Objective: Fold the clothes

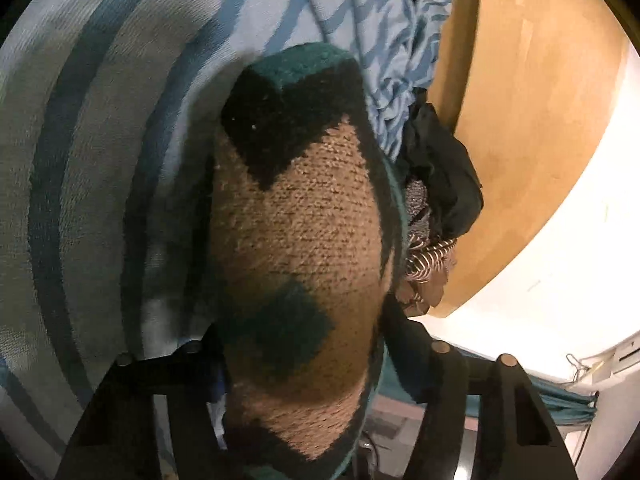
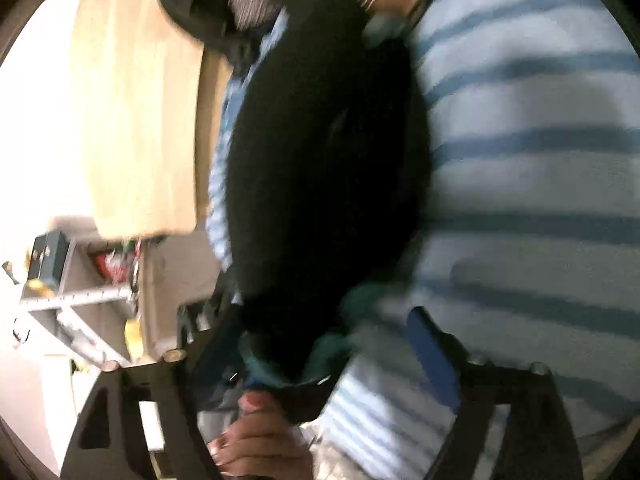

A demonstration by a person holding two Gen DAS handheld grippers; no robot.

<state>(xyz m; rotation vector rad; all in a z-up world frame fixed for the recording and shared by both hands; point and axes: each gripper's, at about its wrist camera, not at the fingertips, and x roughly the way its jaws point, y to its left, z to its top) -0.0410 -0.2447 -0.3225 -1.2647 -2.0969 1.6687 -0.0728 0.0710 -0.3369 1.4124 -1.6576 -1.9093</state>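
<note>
Both grippers, left gripper [image 1: 304, 360] and right gripper [image 2: 320, 356], have jaws clenched on the brown, black and teal knitted sweater [image 1: 304, 216], its long axis running straight ahead over the blue-striped cloth [image 1: 100, 160].

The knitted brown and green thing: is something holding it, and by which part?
The left gripper seems clamped on the knitted garment at a folded edge. The right gripper's hold is too blurred to tell.
</note>
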